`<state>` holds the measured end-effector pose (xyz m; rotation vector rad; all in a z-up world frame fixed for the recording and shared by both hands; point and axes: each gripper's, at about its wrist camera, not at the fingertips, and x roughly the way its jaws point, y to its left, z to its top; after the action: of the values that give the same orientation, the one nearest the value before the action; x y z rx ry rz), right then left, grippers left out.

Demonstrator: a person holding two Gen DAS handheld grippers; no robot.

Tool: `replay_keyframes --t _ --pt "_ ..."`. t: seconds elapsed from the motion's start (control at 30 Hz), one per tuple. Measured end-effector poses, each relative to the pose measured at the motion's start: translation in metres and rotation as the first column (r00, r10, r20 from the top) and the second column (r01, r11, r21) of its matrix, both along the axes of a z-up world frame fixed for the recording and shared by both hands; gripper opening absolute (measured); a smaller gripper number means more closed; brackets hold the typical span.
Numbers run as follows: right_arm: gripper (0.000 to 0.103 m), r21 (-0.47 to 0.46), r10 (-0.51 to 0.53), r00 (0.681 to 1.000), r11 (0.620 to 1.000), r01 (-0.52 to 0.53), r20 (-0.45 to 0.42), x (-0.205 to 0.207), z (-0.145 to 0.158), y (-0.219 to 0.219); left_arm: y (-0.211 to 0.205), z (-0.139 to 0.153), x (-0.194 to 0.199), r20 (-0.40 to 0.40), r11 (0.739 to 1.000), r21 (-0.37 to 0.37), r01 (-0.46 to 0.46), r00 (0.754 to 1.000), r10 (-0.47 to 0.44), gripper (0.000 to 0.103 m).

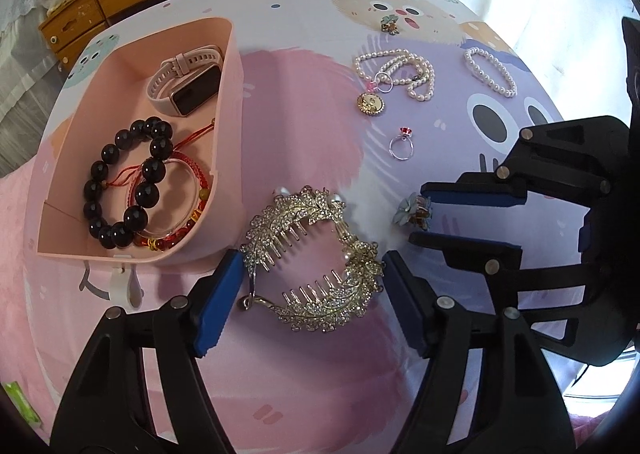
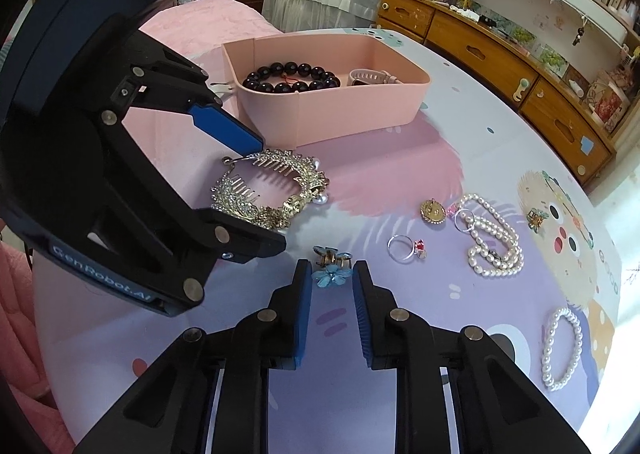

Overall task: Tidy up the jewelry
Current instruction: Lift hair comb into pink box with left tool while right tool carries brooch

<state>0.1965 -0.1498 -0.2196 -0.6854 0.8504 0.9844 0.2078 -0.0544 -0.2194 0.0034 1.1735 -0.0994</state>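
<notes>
The only readable text is "GenRobot.AI", in pale letters on a blue strip along the black body of the left gripper (image 2: 256,194), seen in the right wrist view. No lettering can be made out on the tablecloth (image 2: 440,158), which carries only cartoon faces, nor on the pink box (image 2: 340,110). The books and packets on the far shelves are too small and blurred to read.

pink box wall (image 2: 320,114) hides most of the watch (image 2: 372,77) (strap shows).
</notes>
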Motion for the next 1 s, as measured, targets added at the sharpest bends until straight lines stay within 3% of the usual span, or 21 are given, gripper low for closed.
replay_keyframes --t 0.2,0.43,0.57,0.77,1.0 --pt "0.021 0.026 -0.045 0.999 0.999 0.046 -0.029 -0.003 0.008 -0.003 0.005 0.006 -0.012 -0.013 0.999 -0.041 -0.013 1.000 0.013 0.068" --pt "0.021 0.118 -0.131 0.987 0.983 0.142 -0.098 -0.007 0.034 0.000 0.016 0.035 -0.032 0.001 0.998 -0.061 -0.004 1.000 0.004 0.068" --pt "0.021 0.196 -0.194 0.968 0.955 0.223 -0.157 -0.005 0.053 0.006 0.030 0.059 -0.040 0.010 0.996 -0.085 -0.002 1.000 0.003 0.068" --pt "0.021 0.269 -0.286 0.935 0.902 0.337 -0.212 -0.006 0.078 0.024 0.063 0.101 -0.044 0.085 0.996 -0.092 0.013 0.996 -0.005 0.068" --pt "0.021 0.347 -0.367 0.896 0.830 0.437 -0.252 -0.003 0.102 0.059 0.100 0.131 -0.023 0.167 0.992 -0.123 0.033 0.986 -0.012 0.068"
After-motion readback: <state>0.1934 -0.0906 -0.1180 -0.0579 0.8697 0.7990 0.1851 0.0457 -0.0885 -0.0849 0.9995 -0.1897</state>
